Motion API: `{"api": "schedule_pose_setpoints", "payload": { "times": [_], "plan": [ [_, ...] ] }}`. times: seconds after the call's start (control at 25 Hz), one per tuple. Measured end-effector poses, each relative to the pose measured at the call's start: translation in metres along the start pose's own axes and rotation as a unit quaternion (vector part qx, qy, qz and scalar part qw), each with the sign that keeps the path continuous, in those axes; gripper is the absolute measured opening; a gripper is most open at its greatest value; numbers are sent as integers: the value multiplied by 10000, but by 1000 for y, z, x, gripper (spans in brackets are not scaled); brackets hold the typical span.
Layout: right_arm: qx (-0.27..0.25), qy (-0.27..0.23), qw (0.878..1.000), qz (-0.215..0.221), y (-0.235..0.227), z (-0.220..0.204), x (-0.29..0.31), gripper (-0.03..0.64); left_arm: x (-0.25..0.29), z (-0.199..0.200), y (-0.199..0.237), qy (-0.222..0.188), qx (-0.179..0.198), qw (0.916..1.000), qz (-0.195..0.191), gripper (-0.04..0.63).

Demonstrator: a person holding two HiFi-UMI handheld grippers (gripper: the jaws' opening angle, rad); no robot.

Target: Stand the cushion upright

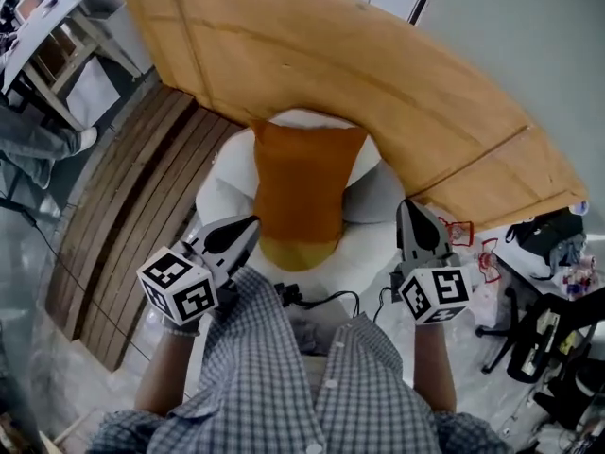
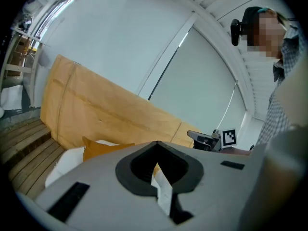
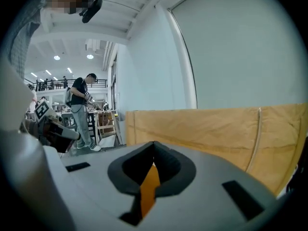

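The orange cushion (image 1: 302, 192) sits on a round white seat (image 1: 219, 192), propped with its top edge towards the tan panel behind. In the left gripper view one orange corner of the cushion (image 2: 103, 148) pokes up above the white seat. My left gripper (image 1: 248, 223) is shut and holds nothing, raised near the cushion's lower left corner and clear of it. My right gripper (image 1: 408, 204) is also shut and empty, to the right of the seat. In the right gripper view only an orange strip of the cushion (image 3: 150, 186) shows through the slot of the gripper's body.
A long curved tan panel (image 1: 378, 74) rises behind the seat. Wooden slats (image 1: 132, 216) cover the floor at left. A black chair and clutter (image 1: 544, 244) stand at right, and cables (image 1: 326, 301) lie by my feet. A person (image 3: 82, 112) stands far off.
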State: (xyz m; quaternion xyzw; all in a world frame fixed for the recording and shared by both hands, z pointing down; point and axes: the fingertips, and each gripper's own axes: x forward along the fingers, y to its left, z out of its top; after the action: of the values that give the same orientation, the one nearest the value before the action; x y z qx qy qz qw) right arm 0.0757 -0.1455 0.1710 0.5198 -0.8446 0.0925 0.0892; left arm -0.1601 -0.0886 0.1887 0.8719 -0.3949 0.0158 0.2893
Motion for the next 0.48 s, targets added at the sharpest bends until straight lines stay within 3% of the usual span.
{"api": "schedule_pose_setpoints", "payload": {
  "times": [0.24, 0.48],
  "plan": [
    [-471, -302, 9982, -236, 20, 18, -12, 6, -28, 26, 2, -523, 29, 9983, 240, 8],
    [-128, -384, 9989, -235, 23, 17, -18, 6, -41, 33, 7, -753, -16, 9964, 382, 8]
  ]
}}
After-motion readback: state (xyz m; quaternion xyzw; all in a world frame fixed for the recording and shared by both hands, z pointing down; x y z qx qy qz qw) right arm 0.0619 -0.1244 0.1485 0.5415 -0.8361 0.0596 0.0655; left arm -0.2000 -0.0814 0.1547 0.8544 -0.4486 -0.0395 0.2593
